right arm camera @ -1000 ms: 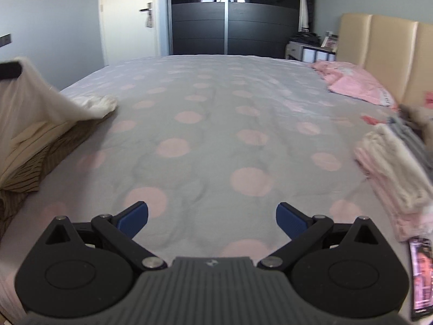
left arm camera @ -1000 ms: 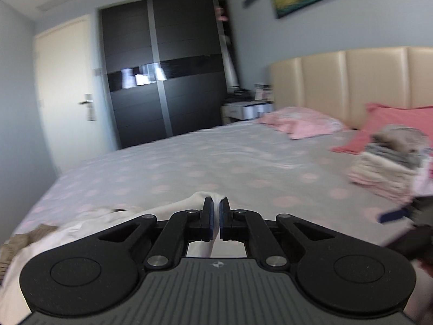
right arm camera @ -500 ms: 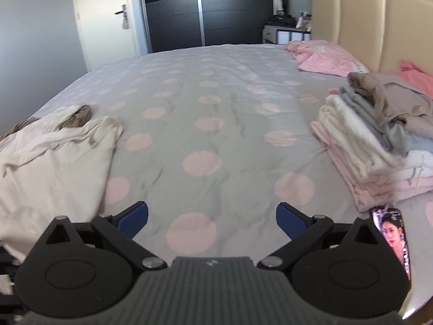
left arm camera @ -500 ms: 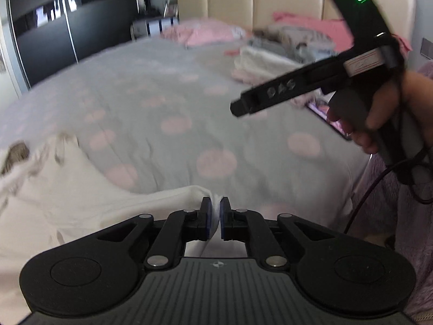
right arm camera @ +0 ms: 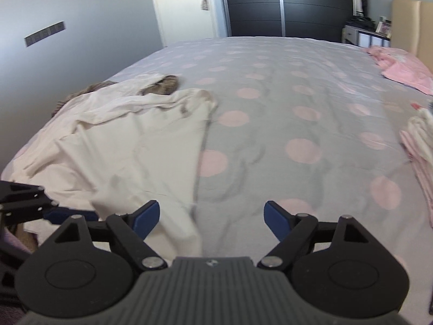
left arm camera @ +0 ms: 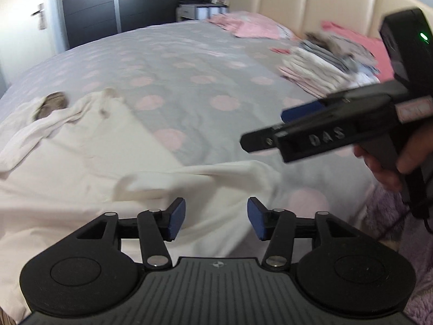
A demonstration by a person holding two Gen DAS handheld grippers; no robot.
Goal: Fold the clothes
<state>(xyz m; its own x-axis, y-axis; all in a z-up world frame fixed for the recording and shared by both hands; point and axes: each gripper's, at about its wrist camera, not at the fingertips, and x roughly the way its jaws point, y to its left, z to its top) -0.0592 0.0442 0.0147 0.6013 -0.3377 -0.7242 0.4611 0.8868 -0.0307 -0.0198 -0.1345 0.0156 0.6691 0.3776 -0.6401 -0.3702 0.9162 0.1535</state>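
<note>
A cream-white garment (left arm camera: 81, 168) lies spread on the left part of the dotted bed sheet (left arm camera: 194, 81). My left gripper (left arm camera: 216, 220) hovers just over its near hem. Its jaws are opening and the cloth lies under them, gripped by neither pad. My right gripper (right arm camera: 211, 216) hangs over the garment's (right arm camera: 121, 149) right corner. Its jaws are closing but stand wide, with a fold of cloth between them that the pads do not press. In the left wrist view a hand (left arm camera: 389, 168) holds the right gripper (left arm camera: 276, 128) from the right.
A stack of folded clothes (left arm camera: 324, 65) sits at the right near the beige headboard (left arm camera: 311, 5), with a pink pillow (right arm camera: 400, 67) behind. A brown striped garment (right arm camera: 162, 85) lies past the cream one. A dark wardrobe (right arm camera: 284, 5) and a door (right arm camera: 184, 5) stand beyond the bed.
The left gripper sank toward the bed, opened and let go of the cream garment, which now lies flat. The right gripper swung left over the garment's corner, its jaws a little narrower.
</note>
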